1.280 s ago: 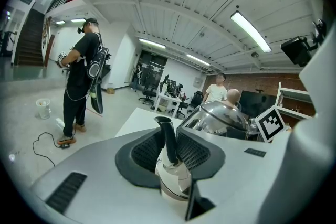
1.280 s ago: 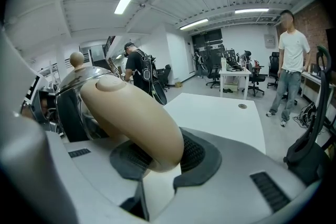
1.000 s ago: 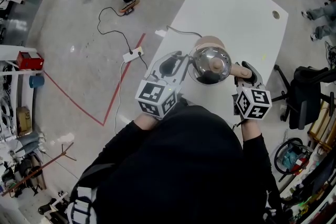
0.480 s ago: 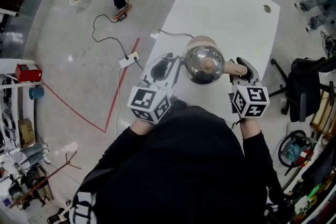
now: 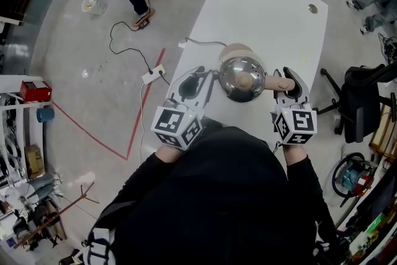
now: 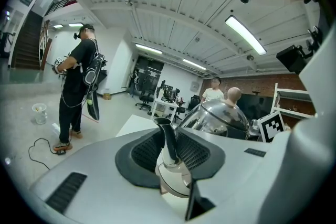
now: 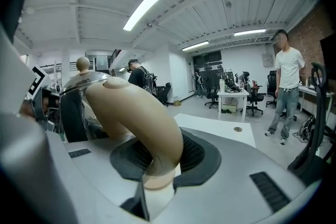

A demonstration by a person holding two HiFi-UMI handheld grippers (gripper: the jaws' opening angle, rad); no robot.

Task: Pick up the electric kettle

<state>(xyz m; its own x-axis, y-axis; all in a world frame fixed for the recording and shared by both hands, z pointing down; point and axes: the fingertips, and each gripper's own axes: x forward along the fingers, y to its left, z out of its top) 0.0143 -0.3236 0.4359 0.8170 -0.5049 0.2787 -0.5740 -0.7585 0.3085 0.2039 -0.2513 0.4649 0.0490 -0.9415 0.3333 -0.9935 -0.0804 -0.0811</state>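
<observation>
A polished steel electric kettle (image 5: 240, 79) with a beige lid knob is sitting at the centre of the head view, over the near end of the white worktop (image 5: 260, 3). A round beige base (image 5: 234, 49) is showing just past its upper edge. Whether the kettle is resting on that base or hanging clear of it, I cannot tell.

Only the head view is showing both tools together. The left gripper (image 5: 197, 79) is reaching in from the lower left and the right gripper (image 5: 287, 80) from the lower right.

The left gripper view alone is showing that gripper's dark padded fingers (image 6: 142, 152) closing tightly on the kettle's thin dark spout (image 6: 169, 136).

The right gripper view alone is showing its fingers (image 7: 202, 157) squeezing the curved beige handle (image 7: 136, 107), standing about half apart around it.

Counting: one kettle, two grippers, two marker cubes.
</observation>
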